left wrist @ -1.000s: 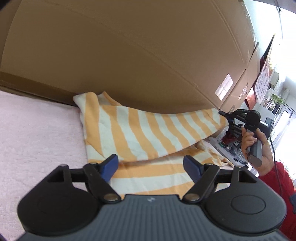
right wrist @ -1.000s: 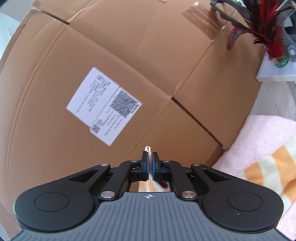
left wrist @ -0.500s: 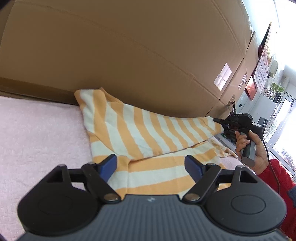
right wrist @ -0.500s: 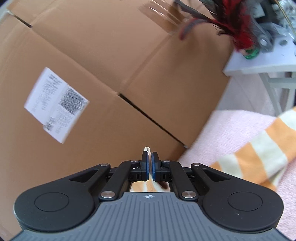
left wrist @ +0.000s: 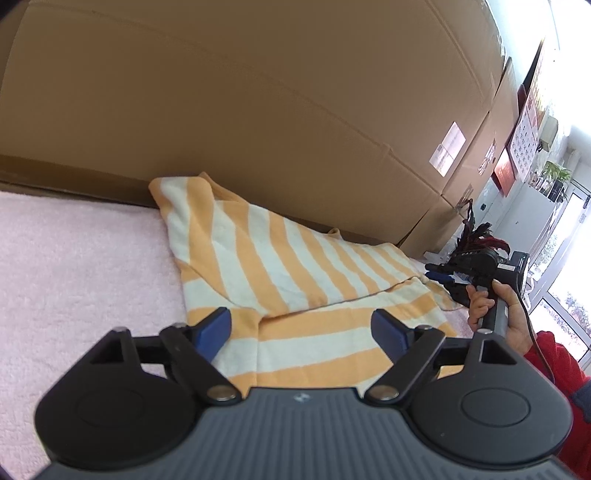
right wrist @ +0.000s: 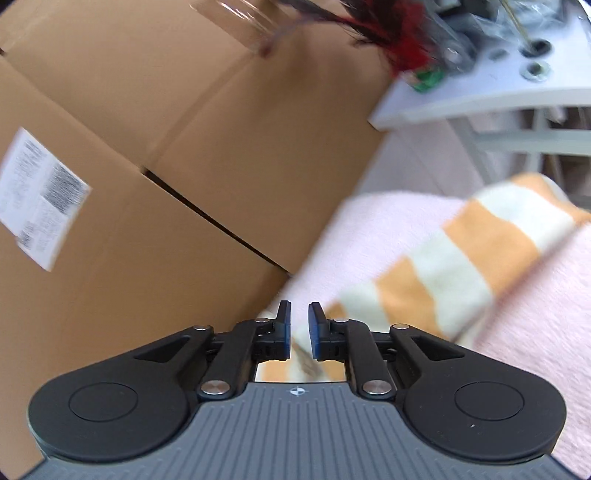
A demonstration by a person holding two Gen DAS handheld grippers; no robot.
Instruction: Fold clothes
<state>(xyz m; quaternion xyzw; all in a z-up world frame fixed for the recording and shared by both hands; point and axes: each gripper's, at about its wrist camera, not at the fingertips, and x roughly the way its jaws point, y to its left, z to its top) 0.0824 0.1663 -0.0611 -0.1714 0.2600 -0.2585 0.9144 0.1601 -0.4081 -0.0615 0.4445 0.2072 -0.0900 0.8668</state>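
Lying folded once on the pink fleece blanket [left wrist: 74,266], close against the big cardboard boxes [left wrist: 258,110] at 12 o'clock — one orange-and-white striped garment [left wrist: 280,273], its upper layer laid back over the lower, a loose end trailing toward 3 o'clock. Soft and light by the look of it, limp enough to sag and wrinkle, likely to drag on the fleece rather than slide; nothing fragile. Best pinched at a hem or corner through both layers, not mid-panel, where only the top ply would lift.

Left tongs [left wrist: 301,330] spread wide and opening, hovering over the near striped edge at 6 o'clock, blue pads [left wrist: 214,326] clear of the cloth, nothing gripped. Right tongs [right wrist: 299,325] just parting, opening from a narrow gap; a fold of striped cloth visible low between the jaws, pads no longer pressing on it — a release, probably. Same tool seen from the left wrist view at 3 o'clock, held by a hand [left wrist: 495,306] with a red sleeve [left wrist: 554,362] behind.

Count: one garment, one blanket, two tongs, at least two stacked boxes, one shipping label [right wrist: 40,195] in the right view, one white side table [right wrist: 480,99] at 1 o'clock carrying blurred clutter with red-and-black feathers [right wrist: 373,33].
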